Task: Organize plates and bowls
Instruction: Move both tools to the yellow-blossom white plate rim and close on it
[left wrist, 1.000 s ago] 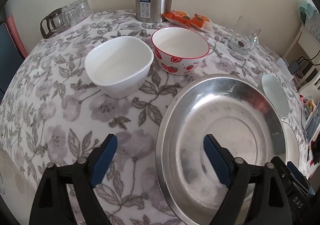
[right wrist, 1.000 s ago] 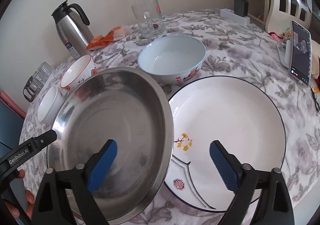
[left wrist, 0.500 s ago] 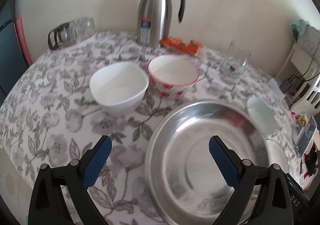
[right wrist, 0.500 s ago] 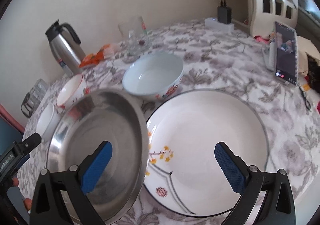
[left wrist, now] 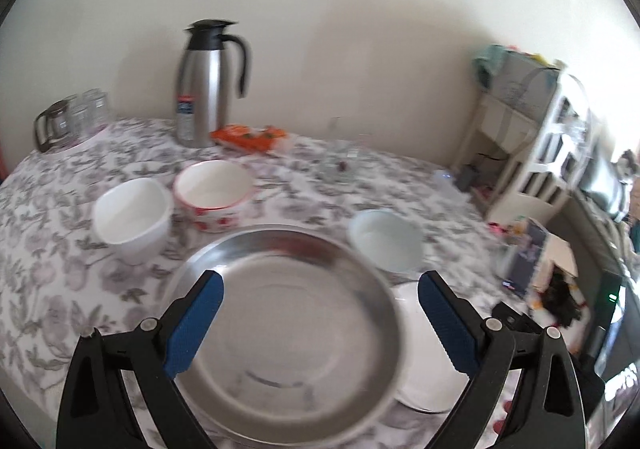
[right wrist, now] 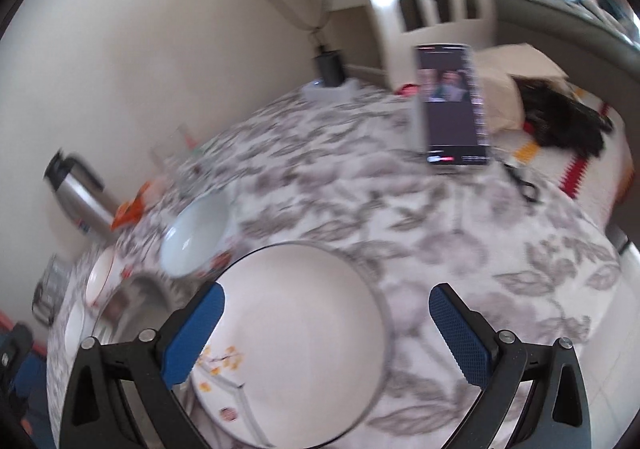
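A large steel basin [left wrist: 288,333] lies on the flowered tablecloth, under and between the fingers of my open left gripper [left wrist: 320,291], which holds nothing. Behind it stand a plain white bowl [left wrist: 132,215], a strawberry-patterned bowl [left wrist: 214,193] and a pale blue bowl [left wrist: 386,241]. A white plate [left wrist: 424,349] with a dark rim lies right of the basin. In the right wrist view my open right gripper [right wrist: 326,301] hovers over that plate [right wrist: 296,349], empty. The pale blue bowl [right wrist: 198,235] and the steel basin [right wrist: 132,301] show to its left.
A steel thermos jug [left wrist: 210,83], orange snack packets [left wrist: 248,137], a glass mug [left wrist: 346,153] and a glass pot with cups [left wrist: 68,121] stand along the back. A phone [right wrist: 452,105] is propped at the right. A white shelf [left wrist: 536,145] stands beyond the table.
Both grippers have risen and tilted back from the table, staying open. The left view has swung right over the basin. The right view has swung right over the white plate.
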`<action>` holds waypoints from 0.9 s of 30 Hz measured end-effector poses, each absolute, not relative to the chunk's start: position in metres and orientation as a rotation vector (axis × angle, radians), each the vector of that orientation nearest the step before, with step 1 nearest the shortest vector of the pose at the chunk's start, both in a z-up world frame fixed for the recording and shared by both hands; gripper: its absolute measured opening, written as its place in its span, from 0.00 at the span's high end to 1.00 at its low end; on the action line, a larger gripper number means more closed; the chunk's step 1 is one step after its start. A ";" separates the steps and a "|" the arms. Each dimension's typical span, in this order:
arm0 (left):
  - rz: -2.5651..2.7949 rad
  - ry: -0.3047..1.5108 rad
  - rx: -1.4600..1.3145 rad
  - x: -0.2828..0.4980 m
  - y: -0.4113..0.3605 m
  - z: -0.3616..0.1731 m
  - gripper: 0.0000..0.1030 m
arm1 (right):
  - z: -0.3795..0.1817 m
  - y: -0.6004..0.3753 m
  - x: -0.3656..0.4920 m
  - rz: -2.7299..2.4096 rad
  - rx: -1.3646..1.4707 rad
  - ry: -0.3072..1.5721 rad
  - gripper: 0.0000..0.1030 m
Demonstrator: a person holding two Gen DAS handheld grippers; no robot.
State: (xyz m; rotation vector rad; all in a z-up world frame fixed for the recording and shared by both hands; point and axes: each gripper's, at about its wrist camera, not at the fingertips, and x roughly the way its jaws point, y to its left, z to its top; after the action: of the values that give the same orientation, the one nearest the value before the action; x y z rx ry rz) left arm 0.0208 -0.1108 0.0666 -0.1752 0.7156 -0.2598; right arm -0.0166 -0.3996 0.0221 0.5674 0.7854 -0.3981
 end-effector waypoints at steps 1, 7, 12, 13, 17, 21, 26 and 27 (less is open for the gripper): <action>-0.285 0.716 -0.170 0.017 -0.118 0.068 0.05 | 0.021 -0.407 -0.020 -0.410 0.584 0.780 0.00; -0.392 0.750 -0.141 -0.006 -0.160 0.069 0.05 | 0.008 -0.438 -0.037 -0.410 0.709 0.782 0.00; -0.454 0.844 -0.127 -0.016 -0.190 0.054 0.05 | 0.003 -0.443 -0.040 -0.405 0.732 0.787 0.00; -0.465 0.867 -0.131 -0.017 -0.194 0.051 0.05 | 0.003 -0.444 -0.040 -0.405 0.731 0.789 0.00; -0.495 0.957 -0.163 -0.021 -0.205 0.037 0.05 | -0.002 -0.445 -0.040 -0.384 0.762 0.802 0.04; -0.480 1.049 -0.206 -0.019 -0.208 0.017 0.06 | -0.012 -0.445 -0.037 -0.372 0.791 0.843 0.20; -0.412 1.133 -0.274 -0.011 -0.204 -0.004 0.15 | -0.025 -0.441 -0.031 -0.338 0.811 0.896 0.42; -0.402 1.153 -0.289 -0.010 -0.204 -0.010 0.19 | -0.027 -0.440 -0.030 -0.334 0.810 0.903 0.44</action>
State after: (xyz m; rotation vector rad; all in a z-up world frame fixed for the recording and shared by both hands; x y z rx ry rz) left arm -0.0101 -0.2038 -0.0098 -0.2894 1.1535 -0.4019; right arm -0.0299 -0.4400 -0.0267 0.8102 0.9029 -0.3335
